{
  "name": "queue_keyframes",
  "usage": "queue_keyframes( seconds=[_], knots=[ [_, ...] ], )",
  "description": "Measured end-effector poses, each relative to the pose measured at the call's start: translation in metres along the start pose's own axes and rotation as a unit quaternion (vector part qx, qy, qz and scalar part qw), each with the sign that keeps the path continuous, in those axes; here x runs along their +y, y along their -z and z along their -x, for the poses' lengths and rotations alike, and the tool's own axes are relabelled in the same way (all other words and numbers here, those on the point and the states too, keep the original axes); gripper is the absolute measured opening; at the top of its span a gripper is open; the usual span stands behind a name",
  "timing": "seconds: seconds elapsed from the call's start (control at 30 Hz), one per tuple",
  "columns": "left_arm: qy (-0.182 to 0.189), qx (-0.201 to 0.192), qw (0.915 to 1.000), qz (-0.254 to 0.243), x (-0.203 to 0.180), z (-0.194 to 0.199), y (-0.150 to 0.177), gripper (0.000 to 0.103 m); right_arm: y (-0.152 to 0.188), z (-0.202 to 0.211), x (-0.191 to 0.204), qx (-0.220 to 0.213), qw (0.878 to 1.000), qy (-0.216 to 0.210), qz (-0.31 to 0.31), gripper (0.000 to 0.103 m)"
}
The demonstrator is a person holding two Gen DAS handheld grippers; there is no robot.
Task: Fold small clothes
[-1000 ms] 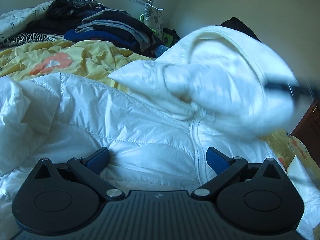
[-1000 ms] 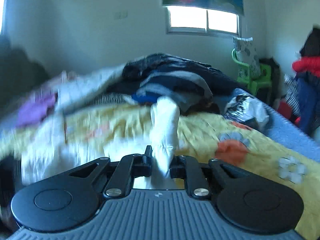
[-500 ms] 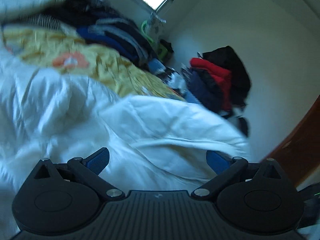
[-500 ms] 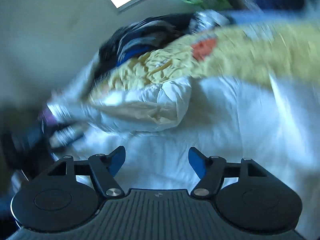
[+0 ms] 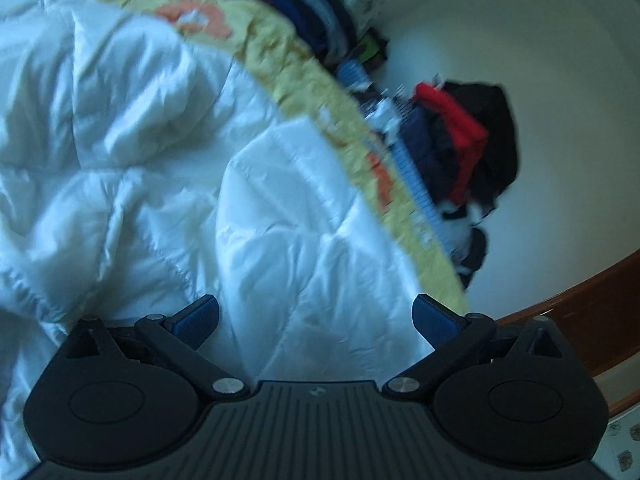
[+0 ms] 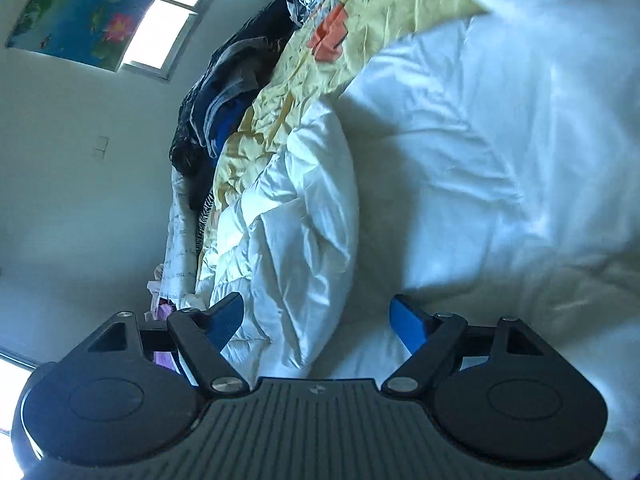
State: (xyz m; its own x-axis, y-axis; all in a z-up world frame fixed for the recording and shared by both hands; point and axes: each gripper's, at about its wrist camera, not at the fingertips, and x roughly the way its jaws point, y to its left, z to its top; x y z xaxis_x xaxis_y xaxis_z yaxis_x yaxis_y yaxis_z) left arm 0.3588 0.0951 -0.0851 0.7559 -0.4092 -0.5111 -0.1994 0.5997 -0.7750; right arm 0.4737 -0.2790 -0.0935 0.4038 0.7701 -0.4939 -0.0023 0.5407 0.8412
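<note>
A white quilted puffer jacket (image 5: pixel 168 168) lies spread on the yellow bedspread (image 5: pixel 304 80). In the left wrist view my left gripper (image 5: pixel 316 320) is open and empty, close above the jacket's lower panel. In the right wrist view, rolled strongly sideways, the jacket (image 6: pixel 460 152) fills the frame, with a bunched fold (image 6: pixel 296 232) at its left. My right gripper (image 6: pixel 320 320) is open and empty just over that fold.
A pile of dark and blue clothes (image 5: pixel 304 4) lies at the far end of the bed, also in the right wrist view (image 6: pixel 224 96). More clothes in red, navy and black (image 5: pixel 460 140) hang by the wall. A brown wooden edge (image 5: pixel 580 300) is at the right.
My right gripper let go of the white jacket part it was pinching and opened. The raised part came down onto the jacket. Both cameras tilted and moved closer to the fabric.
</note>
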Motion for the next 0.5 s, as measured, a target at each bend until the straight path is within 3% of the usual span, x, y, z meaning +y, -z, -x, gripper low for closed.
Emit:
queue_keyframes(
  seconds=[0.03, 0.07, 0.1, 0.13, 0.17, 0.27, 0.37, 0.43, 0.5],
  knots=[
    [-0.008, 0.006, 0.9999, -0.004, -0.003, -0.004, 0.000, 0.089, 0.002, -0.004, -0.001, 0.000, 1.000, -0.003, -0.008, 0.065],
    [-0.019, 0.017, 0.9996, -0.013, -0.007, -0.008, 0.000, 0.053, 0.001, -0.009, -0.001, 0.004, 1.000, -0.007, -0.013, 0.046],
    [-0.024, 0.031, 0.9990, -0.023, -0.011, -0.012, 0.000, 0.027, 0.002, -0.014, -0.001, 0.010, 1.000, -0.010, -0.009, 0.032],
    [-0.028, 0.041, 0.9983, -0.031, -0.015, -0.013, 0.000, 0.022, 0.004, -0.015, 0.003, 0.013, 1.000, -0.008, 0.003, 0.012],
    [-0.027, 0.046, 0.9977, -0.041, -0.019, -0.013, -0.001, 0.014, 0.005, -0.013, 0.011, 0.005, 1.000, -0.002, 0.029, 0.013],
    [-0.009, 0.038, 0.9949, -0.093, -0.033, -0.003, 0.004, 0.013, 0.006, 0.004, 0.028, -0.024, 0.996, 0.008, 0.085, 0.013],
    [-0.061, 0.048, 0.9852, -0.153, -0.037, -0.011, 0.015, 0.013, 0.002, 0.016, 0.026, -0.037, 0.992, 0.047, 0.113, 0.012],
    [-0.086, 0.058, 0.9825, -0.155, -0.027, -0.024, 0.019, 0.013, 0.002, 0.010, 0.013, -0.027, 0.991, 0.077, 0.110, 0.012],
    [-0.089, 0.050, 0.9812, -0.164, -0.026, -0.030, 0.021, 0.013, 0.006, 0.003, -0.001, -0.026, 0.992, 0.074, 0.102, 0.013]
  ],
)
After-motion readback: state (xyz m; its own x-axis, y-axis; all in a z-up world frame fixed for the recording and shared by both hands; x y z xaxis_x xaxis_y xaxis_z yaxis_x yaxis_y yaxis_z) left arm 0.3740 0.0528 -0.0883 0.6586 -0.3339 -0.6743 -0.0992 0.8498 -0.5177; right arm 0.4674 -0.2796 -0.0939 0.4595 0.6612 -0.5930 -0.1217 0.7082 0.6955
